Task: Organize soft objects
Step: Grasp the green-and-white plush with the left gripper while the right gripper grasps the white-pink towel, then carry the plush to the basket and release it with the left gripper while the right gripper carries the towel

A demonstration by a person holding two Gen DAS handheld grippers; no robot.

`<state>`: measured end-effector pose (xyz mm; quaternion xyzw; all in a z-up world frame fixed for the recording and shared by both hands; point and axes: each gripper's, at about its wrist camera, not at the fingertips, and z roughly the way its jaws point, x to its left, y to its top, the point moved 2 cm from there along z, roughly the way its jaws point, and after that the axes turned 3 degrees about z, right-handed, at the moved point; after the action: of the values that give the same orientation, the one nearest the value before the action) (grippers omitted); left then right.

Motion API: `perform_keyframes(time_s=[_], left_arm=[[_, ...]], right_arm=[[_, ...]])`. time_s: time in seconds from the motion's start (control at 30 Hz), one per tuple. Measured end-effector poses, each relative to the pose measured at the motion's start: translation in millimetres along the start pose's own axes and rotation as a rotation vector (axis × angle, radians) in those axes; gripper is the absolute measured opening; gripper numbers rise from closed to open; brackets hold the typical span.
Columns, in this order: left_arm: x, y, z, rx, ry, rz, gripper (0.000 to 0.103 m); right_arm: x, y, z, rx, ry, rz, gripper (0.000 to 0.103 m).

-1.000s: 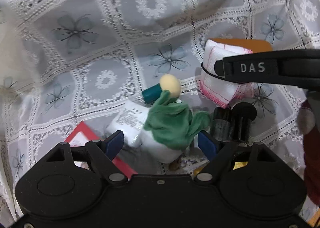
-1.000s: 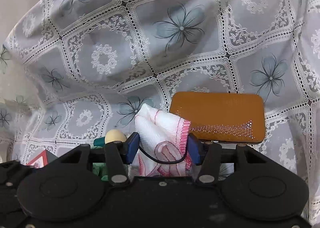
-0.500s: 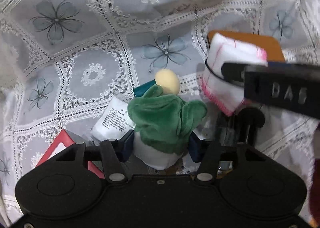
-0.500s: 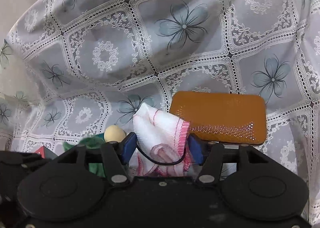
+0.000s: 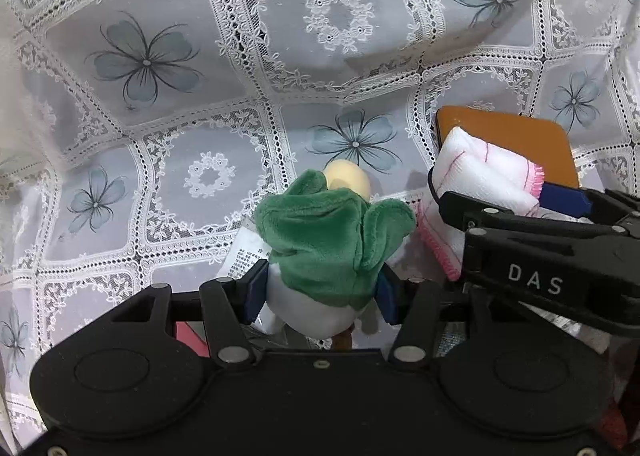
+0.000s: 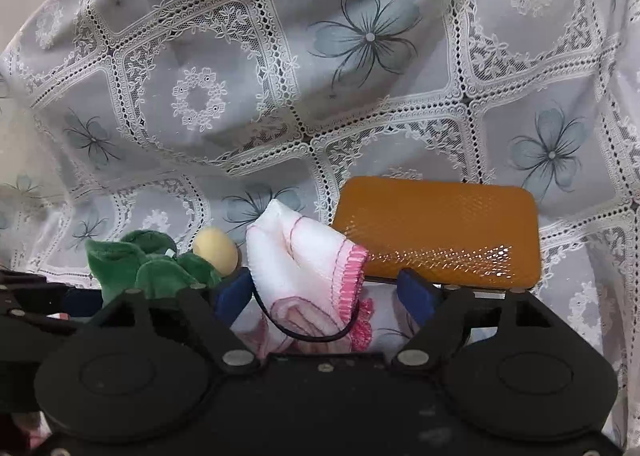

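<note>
My left gripper (image 5: 320, 292) is shut on a green and white plush toy (image 5: 320, 240), its blue pads pressing both sides of the white body. A pale yellow egg-shaped piece (image 5: 347, 179) shows just behind the toy. To the right my right gripper (image 6: 324, 292) straddles a rolled white towel (image 6: 304, 256) with pink edging and a black band around it. Its jaws are opening, and the right pad (image 6: 416, 292) stands clear of the towel. The towel rests at the near edge of an orange textured mat (image 6: 436, 228). The plush (image 6: 132, 264) also shows at the left of the right wrist view.
A lace tablecloth with blue flowers (image 5: 352, 15) covers the whole surface. A white printed packet (image 5: 244, 252) and a red-edged flat item (image 5: 188, 332) lie under the left gripper. The right gripper's black body (image 5: 540, 256) sits close beside the plush.
My left jaws closed onto the plush and the gripper moved forward over it. My right jaws widened away from the towel, which stays in place.
</note>
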<state>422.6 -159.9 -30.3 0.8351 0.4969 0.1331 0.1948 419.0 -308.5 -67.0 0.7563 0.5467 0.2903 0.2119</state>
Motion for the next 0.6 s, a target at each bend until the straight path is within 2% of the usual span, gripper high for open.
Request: perform_keyframes(time_s=[0.07, 0.1, 0.13, 0.17, 0.4, 0.6], left_arm=[[1, 1, 1, 0.007, -0.016, -0.012, 0.052], [2, 1, 1, 0.009, -0.025, -0.017, 0.052], [2, 1, 1, 0.009, -0.033, -0.022, 0.052], [3, 1, 0, 0.007, -0.041, -0.028, 0.052], [2, 3, -14, -0.027, -0.046, -0.041, 0.052], [6, 5, -36, -0.067, -0.048, -0.051, 0.052]], right_arm=[[-2, 0, 1, 0.006, 0.016, 0.011, 0.077], [-2, 0, 0, 0.011, 0.029, 0.014, 0.070], [-3, 0, 0, 0.015, 0.055, 0.018, 0.055], [-4, 1, -1, 0.024, 0.087, 0.028, 0.052], [-4, 10, -17, 0.003, 0.087, 0.054, 0.052], [3, 12, -47, -0.023, 0.104, 0.042, 0.052]])
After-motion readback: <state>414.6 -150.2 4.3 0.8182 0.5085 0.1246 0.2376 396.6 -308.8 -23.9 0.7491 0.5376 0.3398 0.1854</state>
